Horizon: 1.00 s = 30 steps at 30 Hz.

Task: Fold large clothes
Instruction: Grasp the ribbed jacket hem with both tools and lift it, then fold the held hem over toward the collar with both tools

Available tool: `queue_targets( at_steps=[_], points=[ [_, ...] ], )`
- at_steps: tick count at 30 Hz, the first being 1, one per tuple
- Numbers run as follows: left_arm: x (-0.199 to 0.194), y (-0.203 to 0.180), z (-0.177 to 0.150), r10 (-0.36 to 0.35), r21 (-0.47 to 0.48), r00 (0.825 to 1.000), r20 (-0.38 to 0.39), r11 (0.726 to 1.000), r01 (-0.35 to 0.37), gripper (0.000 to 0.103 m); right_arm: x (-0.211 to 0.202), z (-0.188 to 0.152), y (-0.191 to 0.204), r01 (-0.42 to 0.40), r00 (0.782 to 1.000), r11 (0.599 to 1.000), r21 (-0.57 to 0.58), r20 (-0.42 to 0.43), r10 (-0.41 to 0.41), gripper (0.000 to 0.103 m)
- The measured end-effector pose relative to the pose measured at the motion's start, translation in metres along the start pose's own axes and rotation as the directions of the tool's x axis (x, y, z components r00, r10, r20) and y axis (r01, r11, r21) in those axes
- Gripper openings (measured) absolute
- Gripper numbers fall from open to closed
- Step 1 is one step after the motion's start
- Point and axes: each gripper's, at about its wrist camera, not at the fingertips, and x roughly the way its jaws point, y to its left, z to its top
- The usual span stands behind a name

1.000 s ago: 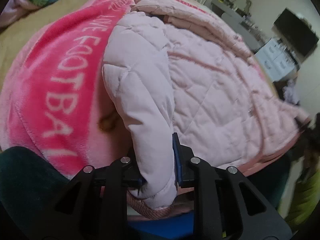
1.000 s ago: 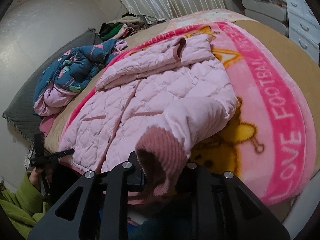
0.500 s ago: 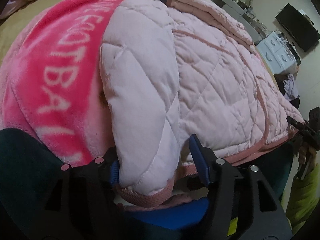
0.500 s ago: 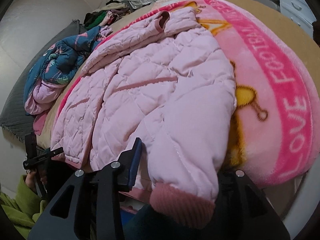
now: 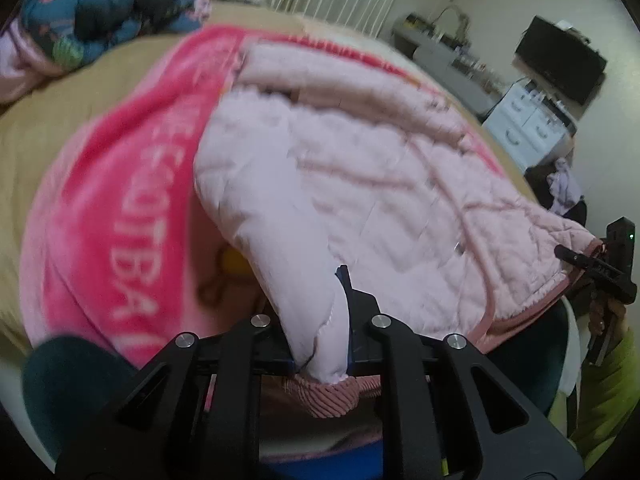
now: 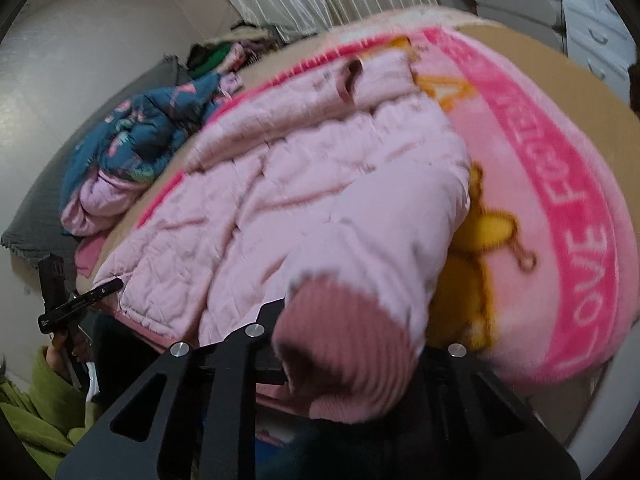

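A pale pink quilted jacket [image 5: 360, 168] lies spread on a pink blanket on the bed; it also shows in the right wrist view [image 6: 304, 184]. My left gripper [image 5: 320, 344] is shut on the end of one sleeve [image 5: 296, 256], just above its ribbed dusty-pink cuff [image 5: 332, 392]. My right gripper [image 6: 344, 356] holds the other sleeve [image 6: 380, 240] by its ribbed cuff [image 6: 344, 344], which covers the jaws. Both sleeves are lifted toward me off the jacket body.
The pink blanket [image 5: 120, 216] with white lettering and a yellow cartoon figure [image 6: 476, 240] covers a tan bed [image 6: 560, 68]. A blue patterned garment pile [image 6: 140, 136] lies at the far side. White drawers [image 5: 528, 128] and a dark screen [image 5: 560, 64] stand beyond.
Both grippers were open around the sleeves half a second ago and have closed on them again. Both have pulled back and up, lifting the sleeve ends.
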Motion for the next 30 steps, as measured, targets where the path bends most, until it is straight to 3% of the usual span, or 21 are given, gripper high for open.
queue_targets(
  at_steps=[11, 30],
  points=[
    [-0.02, -0.017, 0.056, -0.038, 0.027, 0.984, 0.173, 0.999, 0.034, 0.008, -0.019, 0.06, 0.004, -0.093, 0.982, 0.995, 0.037, 0.166, 0.086, 0.016],
    [-0.005, -0.014, 0.151, 0.012, -0.018, 0.965, 0.263, 1.0, -0.008, 0.009, -0.012, 0.145, -0.002, -0.09, 0.968, 0.99, 0.109, 0.242, 0.061, 0.016]
  ],
)
